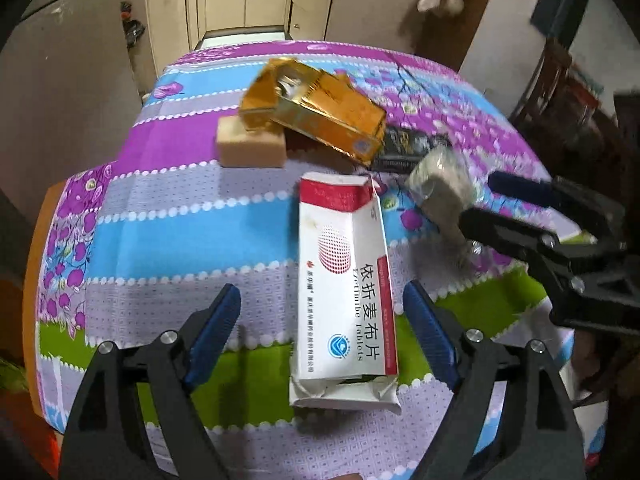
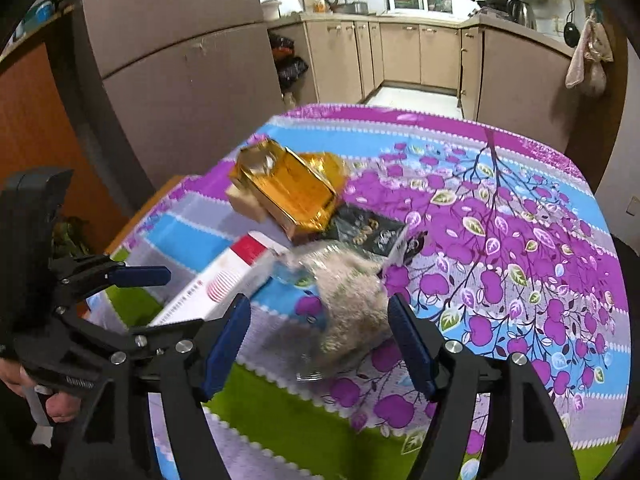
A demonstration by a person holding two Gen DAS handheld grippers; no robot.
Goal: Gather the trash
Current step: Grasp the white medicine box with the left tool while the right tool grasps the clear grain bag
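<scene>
The left gripper [image 1: 322,322] has its blue-padded fingers spread wide apart, one on either side of the near half of a white and red tablet box [image 1: 346,284], touching neither side. The box lies flat on the tablecloth [image 1: 180,236], long axis running near to far, its near end torn and crumpled, its far flap open; red dot pattern and Chinese lettering show on its top face. In the right wrist view the same box [image 2: 224,280] is largely covered by the left gripper's frame, so only its far half shows.

The right gripper [image 2: 318,340] is also wide open, its pads flanking a clear plastic wrapper [image 2: 352,304] with a greyish block inside. The wrapper is motion-blurred, and whether the pads touch it is hard to say; they appear to stand just clear. From the left wrist view that wrapper [image 1: 440,184] sits to the right of the tablet box, near the tip of the right gripper [image 1: 480,200].

Farther off, a gold foil carton [image 1: 316,116] lies open and tilted, its left end resting on a beige block [image 1: 252,146]. A dark packet [image 1: 408,148] lies partly hidden under the carton's right end; its print is unreadable. Kitchen cabinets [image 2: 400,54] stand beyond the table's far edge.
</scene>
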